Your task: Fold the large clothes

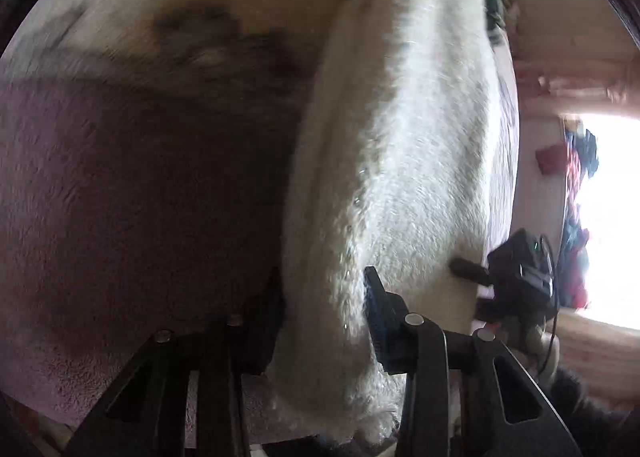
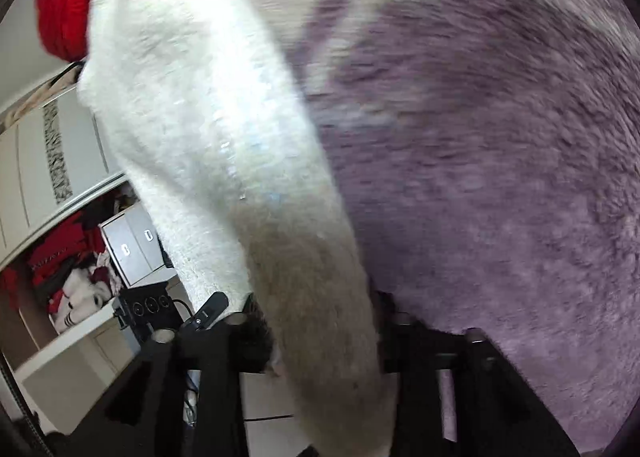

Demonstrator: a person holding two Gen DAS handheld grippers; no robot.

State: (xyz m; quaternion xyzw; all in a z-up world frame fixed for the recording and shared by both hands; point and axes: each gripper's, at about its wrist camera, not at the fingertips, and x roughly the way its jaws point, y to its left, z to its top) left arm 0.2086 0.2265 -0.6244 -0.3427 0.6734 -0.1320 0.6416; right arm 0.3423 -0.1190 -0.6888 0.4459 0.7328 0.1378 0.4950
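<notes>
A white fuzzy garment (image 1: 400,157) hangs stretched above a purple plush blanket (image 1: 120,217). In the left wrist view it runs down between the fingers of my left gripper (image 1: 324,313), which press on it from both sides. Further right, my right gripper (image 1: 468,271) touches the same cloth. In the right wrist view the white fuzzy garment (image 2: 200,117) passes between the fingers of my right gripper (image 2: 320,329), filling the gap, and its lower part lies in shadow. The purple plush blanket (image 2: 500,177) spreads out to the right.
A bright window (image 1: 612,217) with hanging clothes (image 1: 576,217) stands at the right. A red garment (image 2: 64,5), an open wardrobe with piled clothes (image 2: 60,269) and a grey drawer unit (image 2: 132,245) are at the left.
</notes>
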